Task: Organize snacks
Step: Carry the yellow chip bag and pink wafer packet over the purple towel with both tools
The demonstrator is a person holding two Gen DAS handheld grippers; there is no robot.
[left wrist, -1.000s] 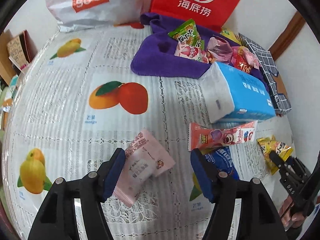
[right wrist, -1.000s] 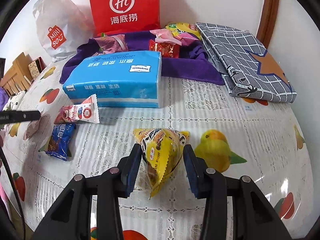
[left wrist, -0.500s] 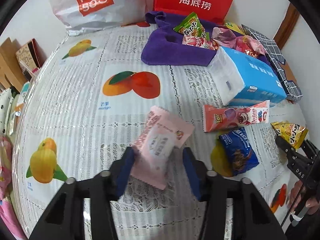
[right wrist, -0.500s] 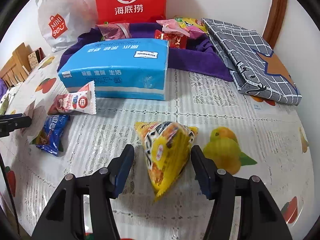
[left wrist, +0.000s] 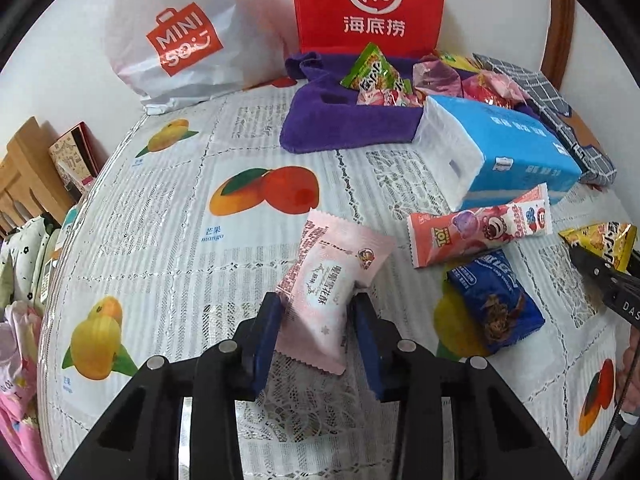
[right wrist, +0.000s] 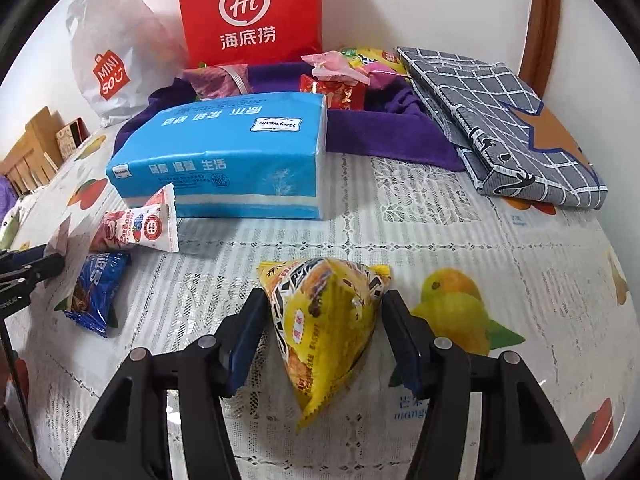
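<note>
My left gripper (left wrist: 316, 320) is shut on a pink snack packet (left wrist: 332, 280) and holds it just above the tablecloth. My right gripper (right wrist: 324, 328) is open, its jaws standing on either side of a yellow triangular snack bag (right wrist: 324, 320) that lies on the table, apart from both pads. A pink Toy Story wafer pack (left wrist: 480, 232) and a blue snack pack (left wrist: 496, 300) lie to the right of the left gripper. A purple cloth (left wrist: 340, 120) at the back holds several snacks (left wrist: 384, 80).
A blue tissue pack (right wrist: 224, 160) lies in the middle, in front of the purple cloth (right wrist: 384, 132). A red Hi bag (left wrist: 368, 4) and a white Miniso bag (left wrist: 180, 36) stand against the wall. A folded grey checked cloth (right wrist: 504, 120) lies at right.
My left gripper closed on the pink packet and lifted it slightly. My right gripper opened wider around the yellow bag, which stayed on the table.
</note>
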